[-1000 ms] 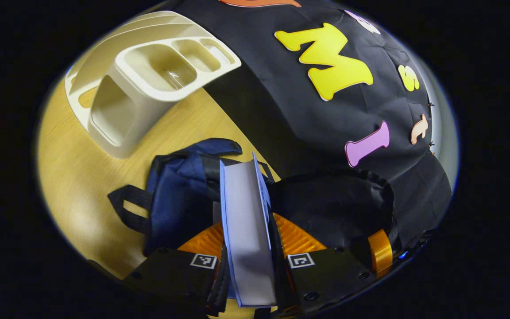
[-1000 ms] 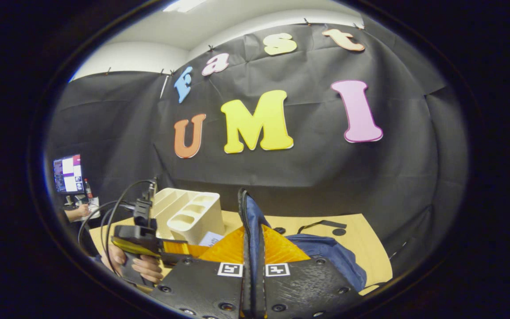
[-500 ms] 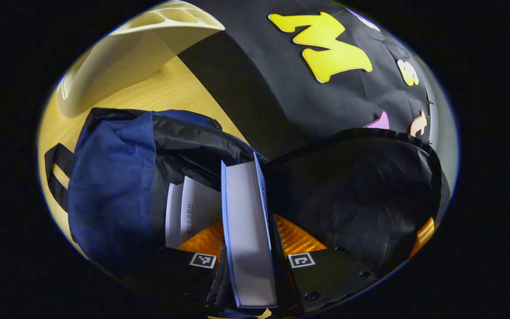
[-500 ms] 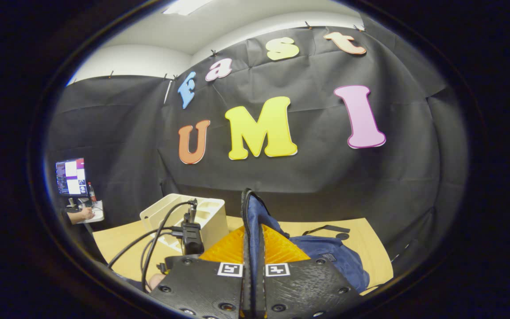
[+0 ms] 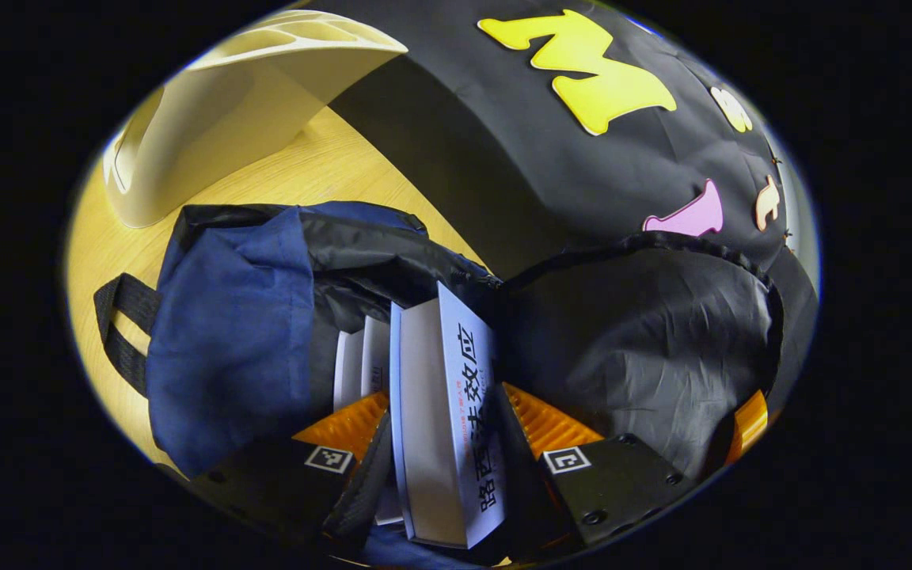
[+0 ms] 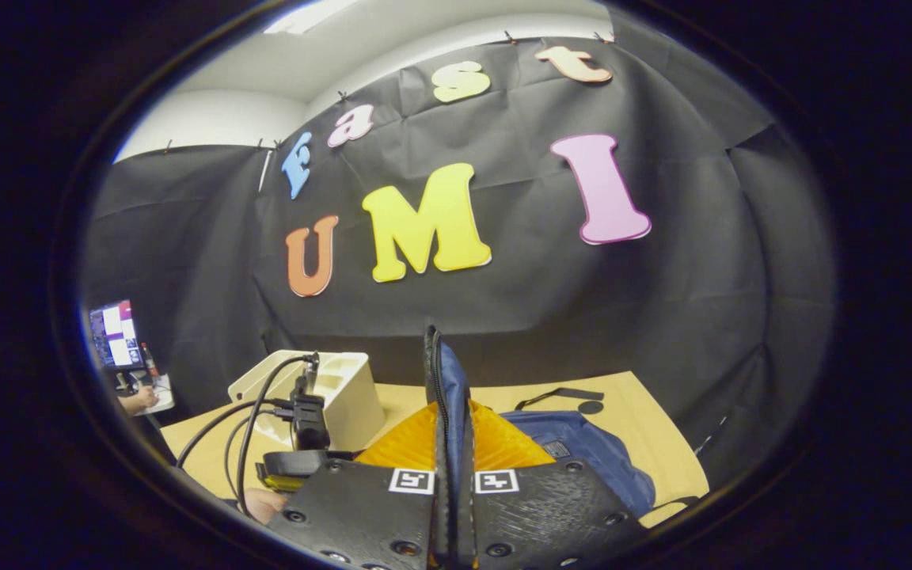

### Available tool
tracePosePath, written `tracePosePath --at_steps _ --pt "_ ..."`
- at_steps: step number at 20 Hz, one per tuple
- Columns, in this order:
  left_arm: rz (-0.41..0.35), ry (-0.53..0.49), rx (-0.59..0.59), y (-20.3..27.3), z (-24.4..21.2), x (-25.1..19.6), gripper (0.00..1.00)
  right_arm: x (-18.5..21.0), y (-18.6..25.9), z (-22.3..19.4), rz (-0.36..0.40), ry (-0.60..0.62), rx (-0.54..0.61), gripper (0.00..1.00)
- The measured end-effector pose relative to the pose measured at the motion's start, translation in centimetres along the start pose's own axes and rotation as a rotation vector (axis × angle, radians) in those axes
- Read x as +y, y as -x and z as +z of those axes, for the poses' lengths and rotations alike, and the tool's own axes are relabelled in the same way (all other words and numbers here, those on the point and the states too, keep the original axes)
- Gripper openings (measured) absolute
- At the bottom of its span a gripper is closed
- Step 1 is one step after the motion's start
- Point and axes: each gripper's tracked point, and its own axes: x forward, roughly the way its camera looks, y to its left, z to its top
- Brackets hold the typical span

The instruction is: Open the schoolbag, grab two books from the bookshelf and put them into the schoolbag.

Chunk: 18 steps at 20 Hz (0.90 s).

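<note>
Wooden table, distant monitor

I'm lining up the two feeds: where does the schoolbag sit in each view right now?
Left gripper view: the schoolbag spreads across the lower middle, its mouth open around the book.
Right gripper view: the schoolbag lies low and right of centre, with its flap edge rising between the fingers.
Shared landmark: the cream bookshelf on the wooden table.
</note>
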Motion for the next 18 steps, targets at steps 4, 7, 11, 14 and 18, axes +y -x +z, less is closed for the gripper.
tracePosePath --at_steps 4,7,11,14,18 --pt "0.101 -0.116 0.003 1.5 0.8 1.1 0.77 -0.8 0.4 -1.6 -0.020 -0.026 0.045 0.04" --pt "0.144 -0.182 -0.015 2.7 1.5 1.6 0.88 -1.4 0.7 -2.7 -0.040 -0.042 0.072 0.02" --pt "0.163 -0.243 -0.018 4.4 1.1 2.1 0.88 -2.0 1.5 -4.0 -0.066 -0.034 0.091 0.04" --pt "0.189 -0.310 -0.044 5.9 1.4 3.0 0.88 -3.1 2.1 -5.4 -0.114 -0.036 0.110 0.06" --pt "0.193 -0.387 -0.114 8.5 2.3 3.5 0.88 -4.3 3.0 -6.9 -0.202 -0.009 0.125 0.17"
